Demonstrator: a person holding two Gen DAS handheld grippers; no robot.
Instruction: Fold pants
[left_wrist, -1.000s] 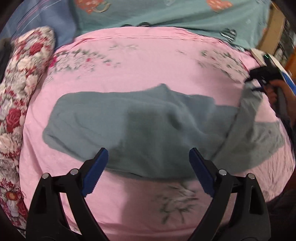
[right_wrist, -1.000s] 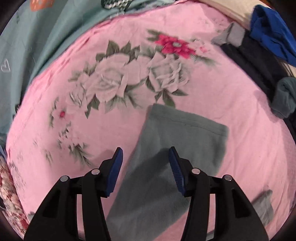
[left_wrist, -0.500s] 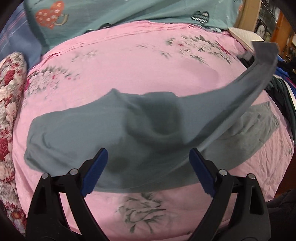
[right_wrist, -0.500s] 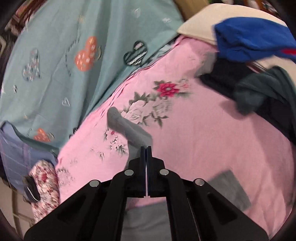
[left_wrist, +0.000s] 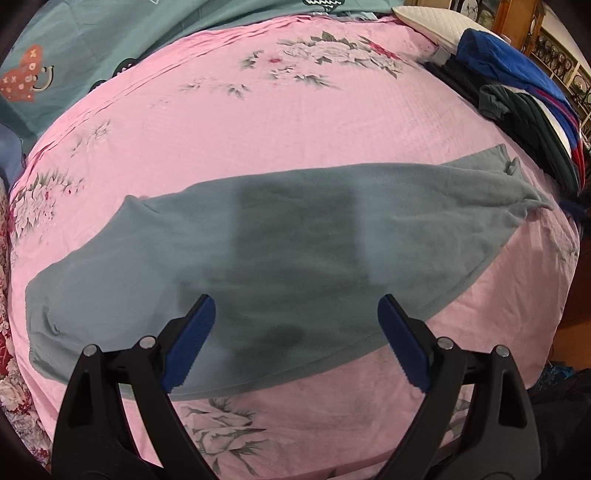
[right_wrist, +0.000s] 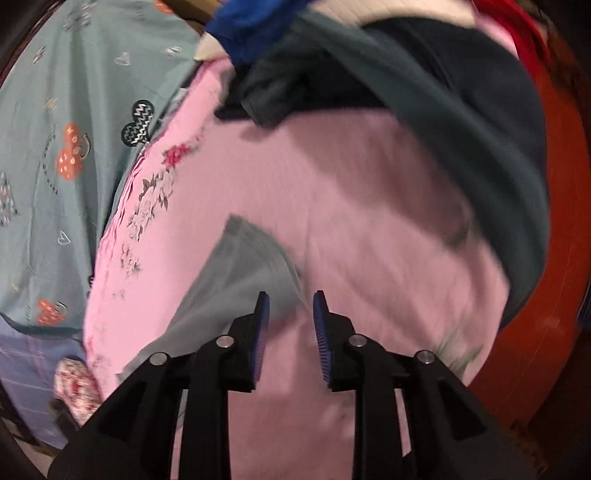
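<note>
Grey-blue pants (left_wrist: 295, 236) lie flat across the pink floral sheet (left_wrist: 295, 110), one leg laid over the other, with the cuffs (left_wrist: 513, 173) at the right. My left gripper (left_wrist: 297, 310) hangs wide open over the middle of the pants and holds nothing. In the right wrist view, the cuff end of the pants (right_wrist: 240, 266) lies just ahead and left of my right gripper (right_wrist: 290, 299). Its jaws are opening with a narrow gap, and only pink sheet (right_wrist: 369, 206) shows between them.
A pile of blue, dark green and black clothes (left_wrist: 524, 103) and a white pillow (left_wrist: 432, 22) sit at the bed's right end. A teal heart-print cloth (left_wrist: 74, 44) lies at the back. The red-brown bed edge (right_wrist: 557, 258) is at the right.
My right gripper shut on one leg's cuff, carried it up and over, and laid it on the other leg. Its jaws have since parted. My left gripper slid along the pants, still open.
</note>
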